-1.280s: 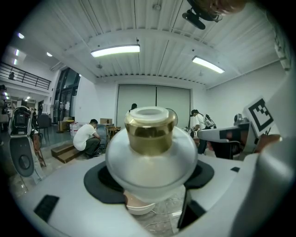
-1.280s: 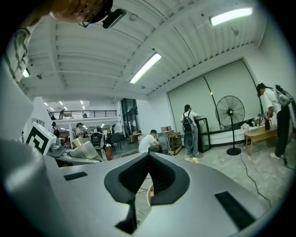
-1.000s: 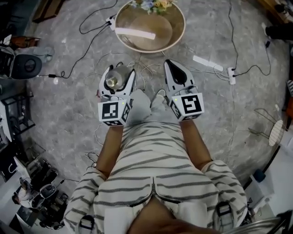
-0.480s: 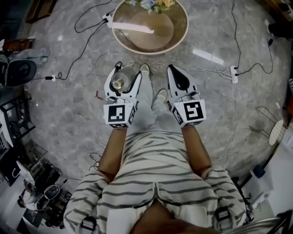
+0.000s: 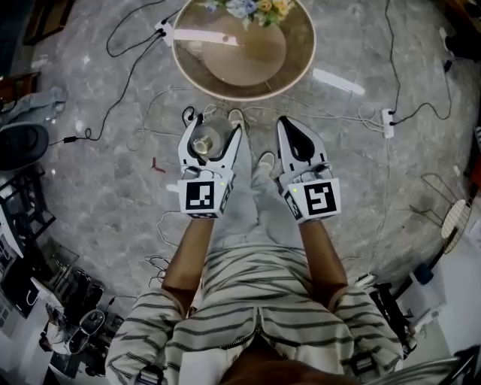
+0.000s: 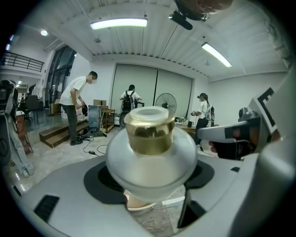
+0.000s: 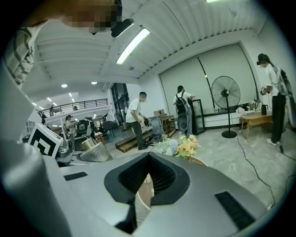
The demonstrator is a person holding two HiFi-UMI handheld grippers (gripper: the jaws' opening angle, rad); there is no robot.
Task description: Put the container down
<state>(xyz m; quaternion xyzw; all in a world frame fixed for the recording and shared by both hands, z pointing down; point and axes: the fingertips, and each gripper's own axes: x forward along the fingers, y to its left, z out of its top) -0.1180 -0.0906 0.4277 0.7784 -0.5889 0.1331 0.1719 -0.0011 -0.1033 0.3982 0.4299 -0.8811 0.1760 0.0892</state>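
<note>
Left gripper [image 5: 212, 125]: jaws stand wide and are clamped on a round frosted-glass container with a gold metal collar [image 6: 150, 155]. We see the dark pads pressing on both sides of its bulging body. The container sits upright, collar up, with a pale lid or opening on top of the collar. It is off the ground and carried between the jaws.

Right gripper [image 5: 290, 124]: jaws drawn together to a narrow slit. Its own view shows nothing between them, only a sliver of table rim through the gap. It rides just beside the left gripper, level with it, and the two are apart.

From the head view, both grippers are held out in front of a person in a striped shirt [image 5: 259, 301]. They hang over a grey marbled stone floor [image 5: 113, 173]. The person's pale shoes [image 5: 264, 160] show between and below the grippers.

The round tan table with a pale rim [image 5: 255, 56] lies ahead of the jaw tips. The container is near its closest edge but not over it. A bunch of blue, white and yellow flowers [image 5: 248, 7] sits at the table's far side.

Black cables run loose over the floor, and a white power strip [image 5: 387, 122] lies to the right of the table. A black standing fan [image 7: 225, 92] and several people stand at the far end of the room.
</note>
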